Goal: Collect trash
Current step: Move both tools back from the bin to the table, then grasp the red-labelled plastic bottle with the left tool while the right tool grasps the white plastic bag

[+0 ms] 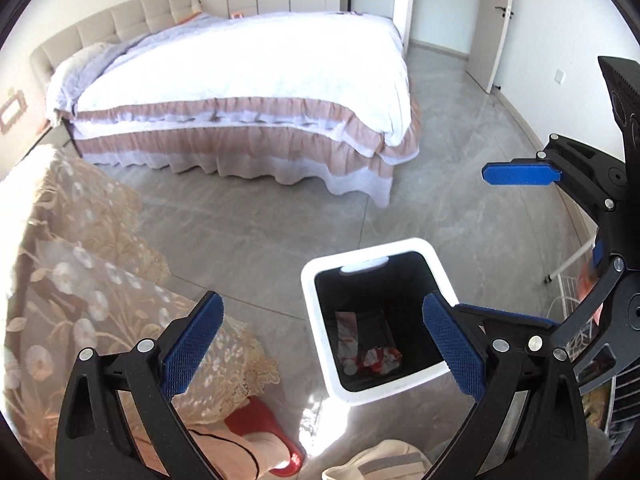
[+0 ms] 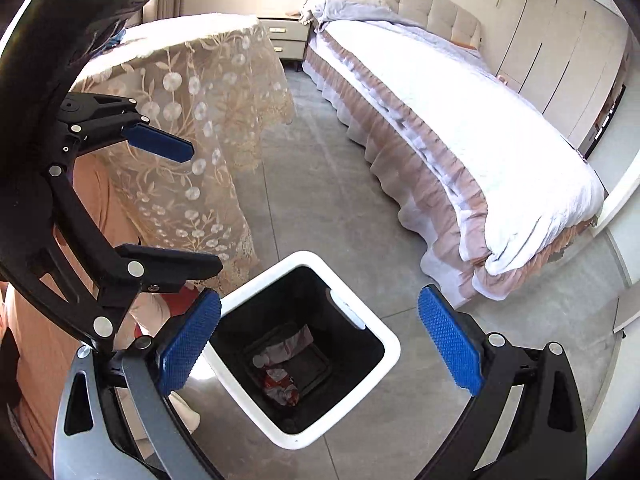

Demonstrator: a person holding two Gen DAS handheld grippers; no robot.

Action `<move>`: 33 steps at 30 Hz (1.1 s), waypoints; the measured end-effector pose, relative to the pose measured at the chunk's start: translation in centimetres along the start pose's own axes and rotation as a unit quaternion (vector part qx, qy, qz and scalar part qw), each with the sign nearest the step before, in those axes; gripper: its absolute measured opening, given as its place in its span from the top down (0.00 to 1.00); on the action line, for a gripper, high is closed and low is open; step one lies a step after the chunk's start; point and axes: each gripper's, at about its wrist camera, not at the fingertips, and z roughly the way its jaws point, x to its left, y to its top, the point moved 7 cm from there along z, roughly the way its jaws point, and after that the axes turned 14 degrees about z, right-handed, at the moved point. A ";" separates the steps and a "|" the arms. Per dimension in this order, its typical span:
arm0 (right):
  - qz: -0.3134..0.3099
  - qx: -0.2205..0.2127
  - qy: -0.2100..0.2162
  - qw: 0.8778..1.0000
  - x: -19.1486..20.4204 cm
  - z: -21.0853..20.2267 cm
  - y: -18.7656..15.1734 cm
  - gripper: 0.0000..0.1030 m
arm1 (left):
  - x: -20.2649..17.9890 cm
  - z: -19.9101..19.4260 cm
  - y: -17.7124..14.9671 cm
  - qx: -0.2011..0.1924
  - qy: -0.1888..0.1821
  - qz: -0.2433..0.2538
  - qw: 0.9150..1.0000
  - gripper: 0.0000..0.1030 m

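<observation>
Trash [image 1: 370, 354] lies at the bottom of the white bin [image 1: 316, 320]; your left gripper [image 1: 320, 348] and right gripper [image 2: 320, 348] hang above it, fingers spread, holding nothing.

White-rimmed black bin [image 1: 316, 320], red-white wrappers [image 1: 372, 358], floral beige lace tablecloth [image 2: 200, 120].

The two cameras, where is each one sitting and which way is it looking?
Left wrist camera: sits on the left tongs, looks down at the white bin and across to the bed; the right tongs and a red slipper show.
Right wrist camera: sits on the right tongs, looks down into the bin with the bed to the right; the left tongs show.
Both share the bin, the wrappers inside, the bed and the lace tablecloth.
</observation>
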 end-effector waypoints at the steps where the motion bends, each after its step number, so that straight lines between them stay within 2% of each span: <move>1: 0.003 -0.010 0.002 1.000 0.3 -0.6 0.6 0.05 | 0.5 -1.1 0.1 -0.010 0.015 -0.005 1.000 0.05; 6: 0.021 -0.071 0.032 0.997 2.8 -3.5 3.8 0.05 | 3.5 -6.4 0.0 -0.046 0.097 -0.031 0.994 0.05; 9: 0.019 -0.107 0.055 0.992 5.0 -5.3 5.7 0.05 | 5.5 -9.6 -0.5 -0.059 0.152 -0.047 0.985 0.05; 13: 0.012 -0.148 0.092 0.985 8.0 -7.1 8.1 0.05 | 8.4 -13.1 -1.8 -0.066 0.193 -0.091 0.975 0.05; 21: 0.003 -0.173 0.167 0.971 14.2 -7.8 11.7 0.04 | 13.1 -18.8 -6.3 -0.078 0.275 -0.163 0.944 0.05; 24: 0.001 -0.172 0.191 0.966 16.9 -7.2 12.6 0.04 | 15.2 -20.5 -9.0 -0.070 0.307 -0.197 0.928 0.05; 27: -0.016 -0.168 0.213 0.962 20.0 -6.4 13.5 0.04 | 17.7 -22.3 -12.7 -0.056 0.332 -0.250 0.908 0.05; 33: -0.054 -0.162 0.244 0.955 26.1 -4.7 15.2 0.04 | 21.9 -24.9 -19.3 -0.034 0.373 -0.361 0.854 0.05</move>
